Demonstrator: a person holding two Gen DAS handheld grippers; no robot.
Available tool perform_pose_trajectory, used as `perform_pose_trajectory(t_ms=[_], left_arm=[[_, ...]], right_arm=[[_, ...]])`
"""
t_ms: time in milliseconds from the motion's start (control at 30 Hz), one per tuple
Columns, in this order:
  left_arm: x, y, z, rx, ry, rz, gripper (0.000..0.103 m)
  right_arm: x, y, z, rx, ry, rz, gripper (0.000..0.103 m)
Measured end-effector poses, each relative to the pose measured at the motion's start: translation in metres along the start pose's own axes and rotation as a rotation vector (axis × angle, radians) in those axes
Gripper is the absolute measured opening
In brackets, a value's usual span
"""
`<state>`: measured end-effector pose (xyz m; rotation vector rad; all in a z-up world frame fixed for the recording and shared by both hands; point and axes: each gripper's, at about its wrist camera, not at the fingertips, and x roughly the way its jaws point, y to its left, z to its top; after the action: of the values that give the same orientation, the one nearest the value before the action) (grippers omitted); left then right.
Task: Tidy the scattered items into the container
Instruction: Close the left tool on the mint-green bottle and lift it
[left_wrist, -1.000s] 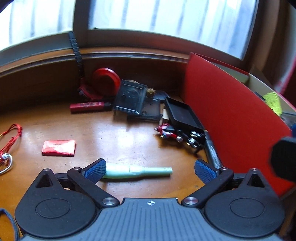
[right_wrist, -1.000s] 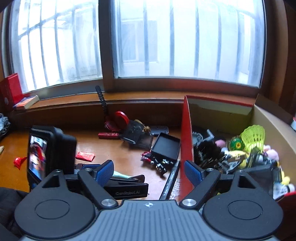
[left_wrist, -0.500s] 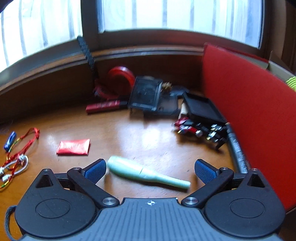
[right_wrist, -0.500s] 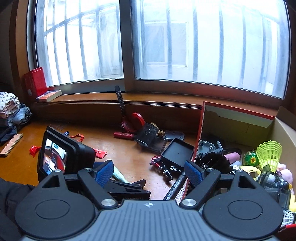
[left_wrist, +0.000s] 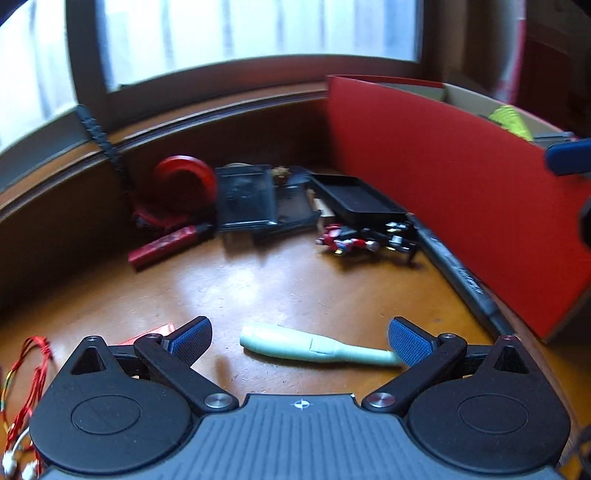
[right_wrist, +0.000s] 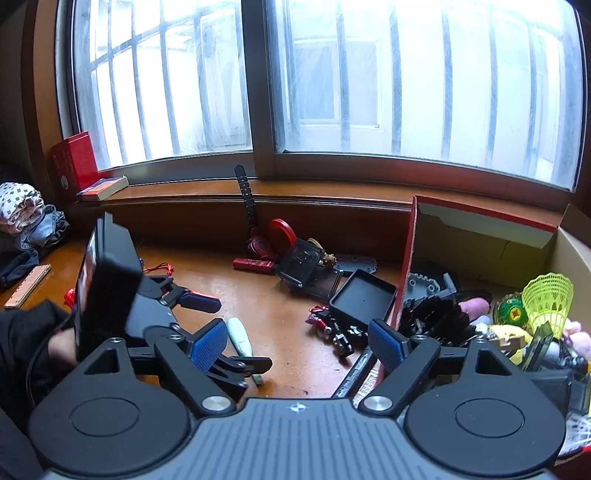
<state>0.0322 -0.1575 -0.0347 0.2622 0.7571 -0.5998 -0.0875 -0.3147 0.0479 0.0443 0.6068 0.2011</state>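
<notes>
Mint-green tube: one, lying flat on the wooden table, between the left gripper's spread, empty fingers.
Red box: one, right of it, full of toys.
Right gripper: spread, holding nothing.
Room: barred window behind.

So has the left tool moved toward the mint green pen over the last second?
Yes. In the right wrist view, the left tool has come forward from beside the red box, and its open fingers now bracket the mint green pen.
</notes>
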Motion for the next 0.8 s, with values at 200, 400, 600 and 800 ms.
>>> perform_pose_trajectory(t_ms=[200, 400, 600, 800], left_arm=[[0.006, -0.008, -0.003, 0.048, 0.012, -0.034, 0.103], [0.01, -0.008, -0.007, 0.126, 0.014, -0.04, 0.103], [0.014, 0.007, -0.008, 0.104, 0.006, -0.114, 0.103], [0.012, 0.013, -0.009, 0.083, -0.025, -0.155, 0.098]], right_arm=[[0.003, 0.017, -0.002, 0.01, 0.004, -0.017, 0.085], [0.003, 0.028, -0.002, 0.026, 0.011, -0.048, 0.085], [0.006, 0.037, -0.001, 0.031, 0.018, -0.073, 0.085], [0.007, 0.04, -0.002, 0.05, 0.025, -0.105, 0.085]])
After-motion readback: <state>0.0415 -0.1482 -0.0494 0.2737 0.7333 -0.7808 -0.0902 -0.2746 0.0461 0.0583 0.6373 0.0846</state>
